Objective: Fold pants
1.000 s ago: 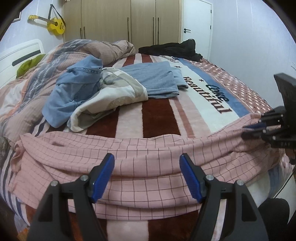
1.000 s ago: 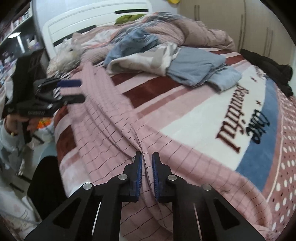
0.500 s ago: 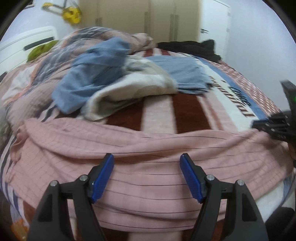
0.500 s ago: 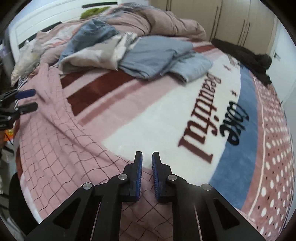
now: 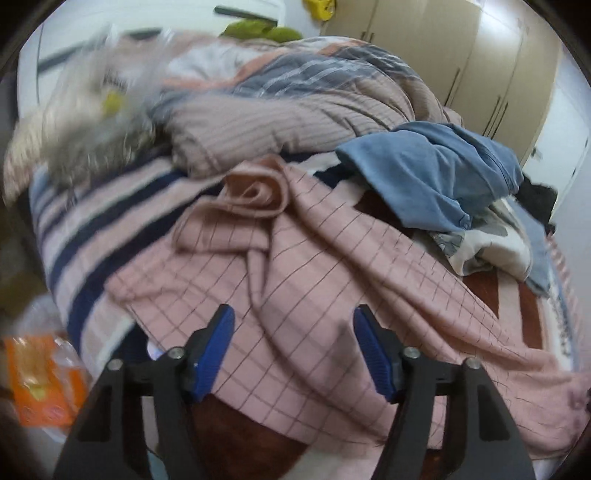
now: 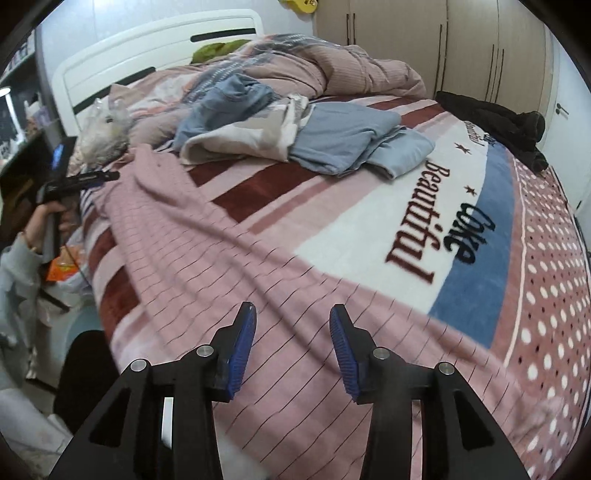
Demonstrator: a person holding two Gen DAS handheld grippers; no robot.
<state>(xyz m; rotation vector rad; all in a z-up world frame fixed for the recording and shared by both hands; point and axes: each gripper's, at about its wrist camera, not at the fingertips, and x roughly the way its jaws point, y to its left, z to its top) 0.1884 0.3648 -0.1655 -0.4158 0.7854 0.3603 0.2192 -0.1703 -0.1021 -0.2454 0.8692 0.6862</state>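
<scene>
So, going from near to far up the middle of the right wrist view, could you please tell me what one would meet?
Right gripper → pink checked pants → striped blanket → cream patterned garment → rumpled pink duvet → wardrobe doors.

Left gripper [image 5: 293,350] and right gripper [image 6: 293,349] both hold jaws spread apart.

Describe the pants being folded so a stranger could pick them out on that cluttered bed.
Start at the striped blanket lettered "Beautiful" that covers the bed. Along its near edge, in front of the clothes pile, lie the pink pants, stretched lengthwise. Unlike the blue and cream garments heaped behind, they are dusty pink with a thin dark grid of lines.
</scene>
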